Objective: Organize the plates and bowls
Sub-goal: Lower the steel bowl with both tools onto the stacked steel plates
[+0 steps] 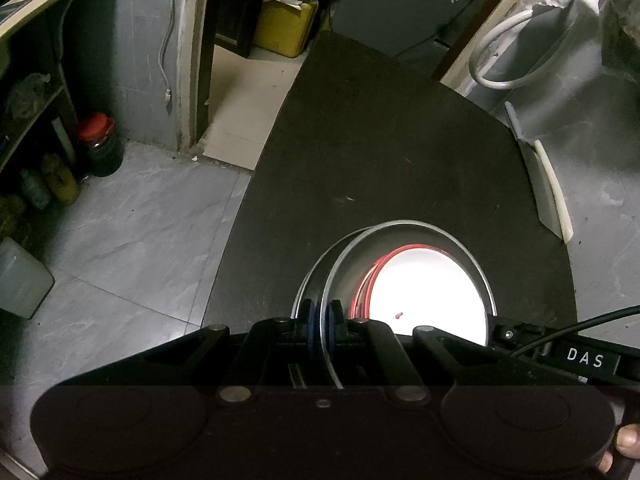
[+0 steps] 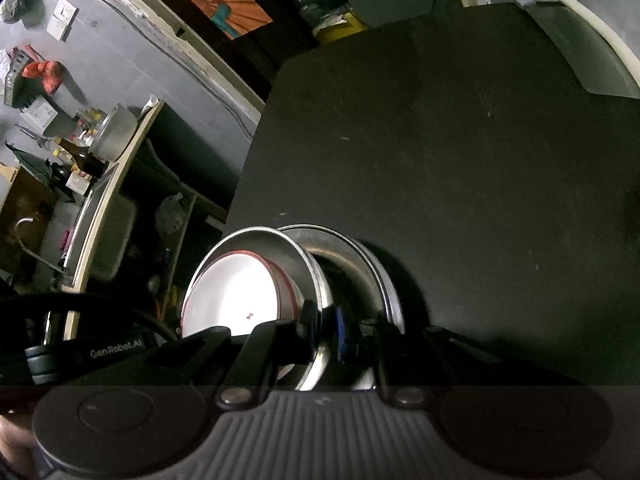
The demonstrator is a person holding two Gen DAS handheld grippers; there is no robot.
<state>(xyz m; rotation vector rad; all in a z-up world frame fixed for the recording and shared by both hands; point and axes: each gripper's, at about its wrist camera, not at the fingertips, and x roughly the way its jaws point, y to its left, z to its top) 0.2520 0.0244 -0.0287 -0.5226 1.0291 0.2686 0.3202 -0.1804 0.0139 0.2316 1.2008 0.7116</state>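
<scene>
Both grippers pinch the steel bowl's rim.
Left gripper [image 1: 320, 320] and right gripper [image 2: 324, 328] have their fingers closed on the steel bowl [image 1: 400, 240], white plate [image 1: 428, 292] inside, above the tabletop [image 1: 380, 140].

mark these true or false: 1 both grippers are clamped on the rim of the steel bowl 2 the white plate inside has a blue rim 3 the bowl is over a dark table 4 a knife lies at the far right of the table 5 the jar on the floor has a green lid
1. True: the left gripper and the right gripper are each shut on the rim of the steel bowl.
2. False: the white plate has a red rim.
3. True: the dark table lies beneath it.
4. True: a knife lies at the table's far right edge.
5. False: the jar has a red lid.
</scene>
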